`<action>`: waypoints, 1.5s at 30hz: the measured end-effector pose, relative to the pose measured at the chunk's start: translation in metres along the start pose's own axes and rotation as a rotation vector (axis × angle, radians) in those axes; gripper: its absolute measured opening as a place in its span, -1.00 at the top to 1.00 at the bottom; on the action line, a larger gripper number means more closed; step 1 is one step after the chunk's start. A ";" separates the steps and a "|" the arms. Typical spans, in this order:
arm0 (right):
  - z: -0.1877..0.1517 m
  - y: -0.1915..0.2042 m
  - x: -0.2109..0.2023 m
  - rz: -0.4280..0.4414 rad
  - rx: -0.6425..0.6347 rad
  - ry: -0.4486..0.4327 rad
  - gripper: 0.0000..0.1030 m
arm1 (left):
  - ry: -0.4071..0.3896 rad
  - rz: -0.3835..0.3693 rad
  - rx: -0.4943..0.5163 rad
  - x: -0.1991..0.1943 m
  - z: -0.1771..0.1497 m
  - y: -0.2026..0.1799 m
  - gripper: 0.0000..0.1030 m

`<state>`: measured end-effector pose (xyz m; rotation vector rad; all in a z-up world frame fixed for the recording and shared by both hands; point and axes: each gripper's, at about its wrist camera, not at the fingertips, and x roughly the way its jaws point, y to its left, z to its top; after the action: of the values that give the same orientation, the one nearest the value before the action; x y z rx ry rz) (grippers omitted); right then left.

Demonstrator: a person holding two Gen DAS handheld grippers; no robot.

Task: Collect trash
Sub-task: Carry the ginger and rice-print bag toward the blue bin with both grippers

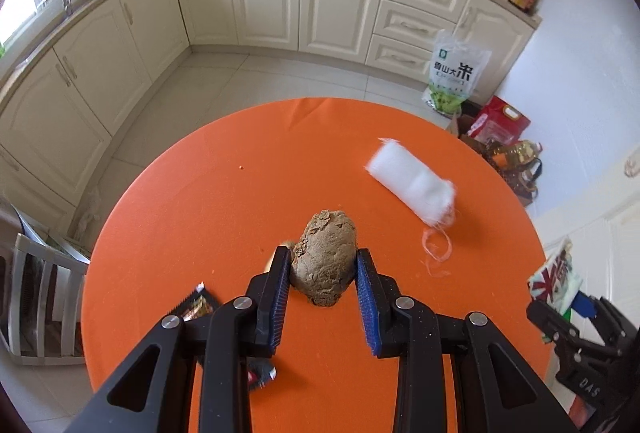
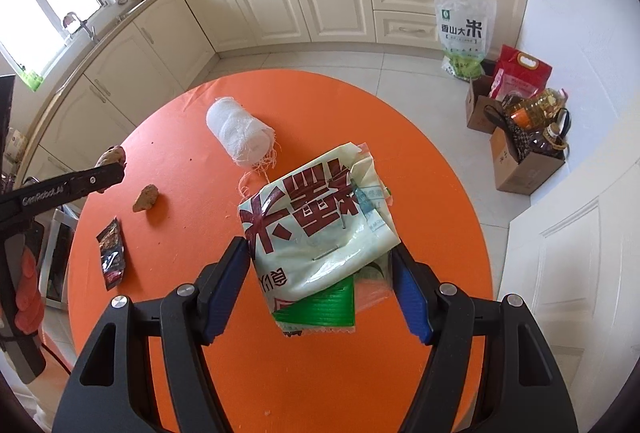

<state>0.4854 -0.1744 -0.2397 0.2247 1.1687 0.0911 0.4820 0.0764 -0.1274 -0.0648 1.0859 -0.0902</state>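
Item: lumpy brown clod (image 1: 325,257) clamped in left tongs (image 1: 323,275), lifted off round orange surface (image 1: 224,201) for disposal. Printed pale plastic bag (image 2: 320,233) gripped by right tongs (image 2: 322,269), apparently as receptacle. White gauze roll (image 2: 239,135), dark wrapper (image 2: 112,253) left lying

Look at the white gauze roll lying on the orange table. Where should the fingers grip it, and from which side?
Grip the gauze roll across its middle, coming from above, one finger on each long curved side. It lies on its side on the table, so the round flanks are free. Avoid the frayed end, where loose threads trail.
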 end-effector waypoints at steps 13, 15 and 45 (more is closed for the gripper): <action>-0.064 -0.070 -0.087 -0.087 0.133 -0.058 -0.36 | -0.013 -0.110 0.213 -0.071 -0.089 -0.108 0.45; -0.078 -0.090 -0.102 -0.108 0.178 -0.067 -0.36 | 0.001 -0.147 0.243 -0.075 -0.094 -0.128 0.45; -0.226 -0.292 -0.165 -0.324 0.545 -0.032 -0.37 | 0.239 -0.245 0.654 0.021 -0.151 -0.394 0.45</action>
<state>0.1998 -0.4610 -0.2399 0.5098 1.1663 -0.5199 0.3411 -0.3184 -0.1778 0.4110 1.2369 -0.6823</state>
